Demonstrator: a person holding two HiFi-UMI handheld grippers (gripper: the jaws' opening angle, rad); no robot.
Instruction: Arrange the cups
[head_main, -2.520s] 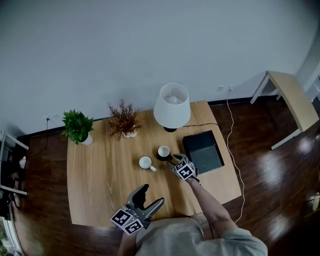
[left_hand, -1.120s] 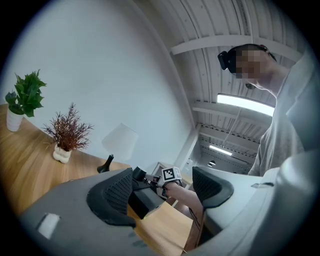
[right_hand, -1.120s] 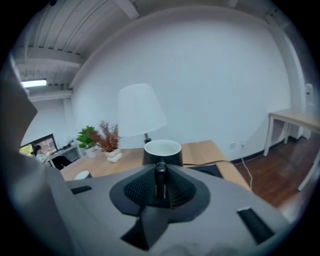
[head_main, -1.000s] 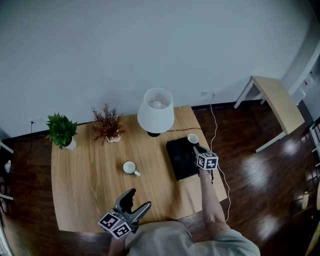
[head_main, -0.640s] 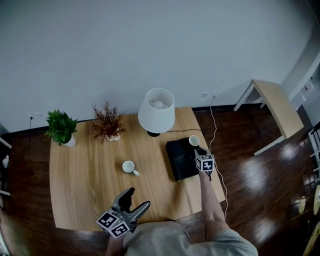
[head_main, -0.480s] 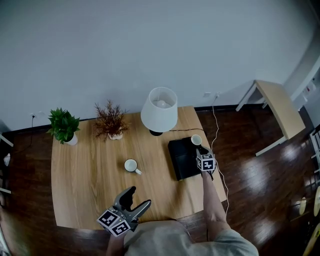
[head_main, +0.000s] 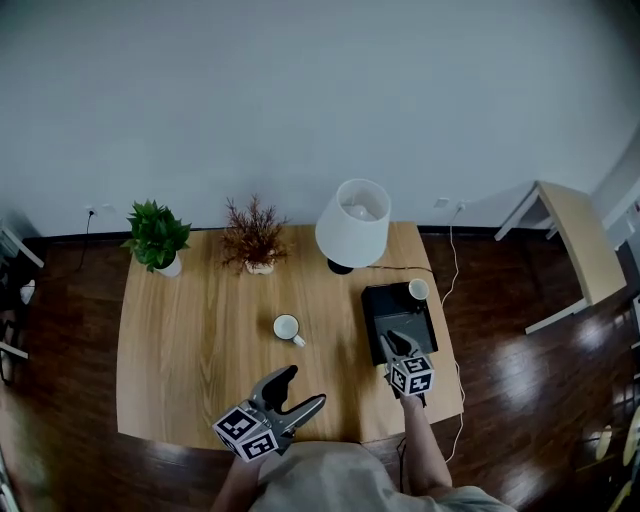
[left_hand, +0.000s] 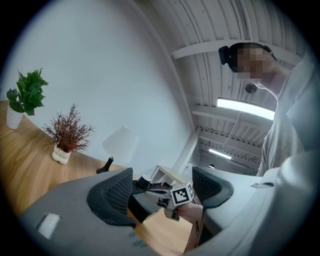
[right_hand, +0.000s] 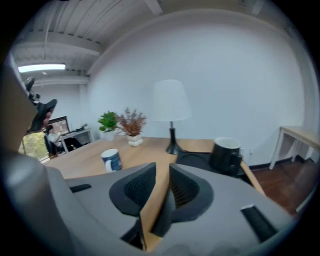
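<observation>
One cup (head_main: 418, 289) sits near the tabletop (head_main: 200, 320) edge, where the clenched, empty right claw (head_main: 392, 342) could knock it off; left claw (head_main: 306, 387) gapes

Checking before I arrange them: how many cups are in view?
2. The blue cup stands midway on the table; the black cup sits on the black box's far right corner. None seems hidden.
</observation>
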